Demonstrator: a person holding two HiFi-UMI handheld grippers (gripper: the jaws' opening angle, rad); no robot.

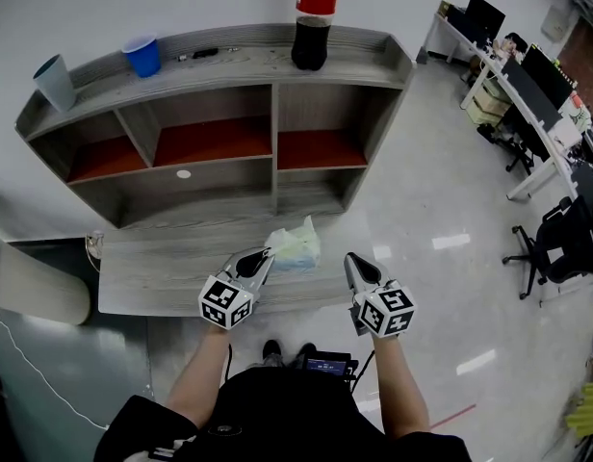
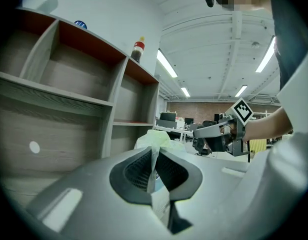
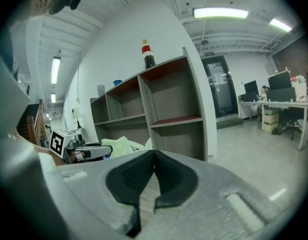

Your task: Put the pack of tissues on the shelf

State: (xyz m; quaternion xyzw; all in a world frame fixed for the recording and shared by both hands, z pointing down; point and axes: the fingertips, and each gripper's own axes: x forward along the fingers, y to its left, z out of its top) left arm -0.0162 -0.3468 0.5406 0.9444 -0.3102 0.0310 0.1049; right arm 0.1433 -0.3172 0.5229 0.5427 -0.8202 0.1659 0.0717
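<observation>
Fingers (image 2: 136, 170) of the left gripper (image 1: 266, 254) are closed, pinching the wrapper edge of the pack of tissues (image 1: 296, 246) at the front ledge (image 1: 152, 277) of the shelf (image 1: 229, 65). The right gripper (image 1: 352, 258), just beside the pack, is closed and empty.

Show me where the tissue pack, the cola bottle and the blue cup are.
tissue pack (image 1: 298, 245), head view, middle of its pale green wrapper.
cola bottle (image 1: 310, 42), head view, dark lower body.
blue cup (image 1: 142, 59), head view, side wall.
</observation>
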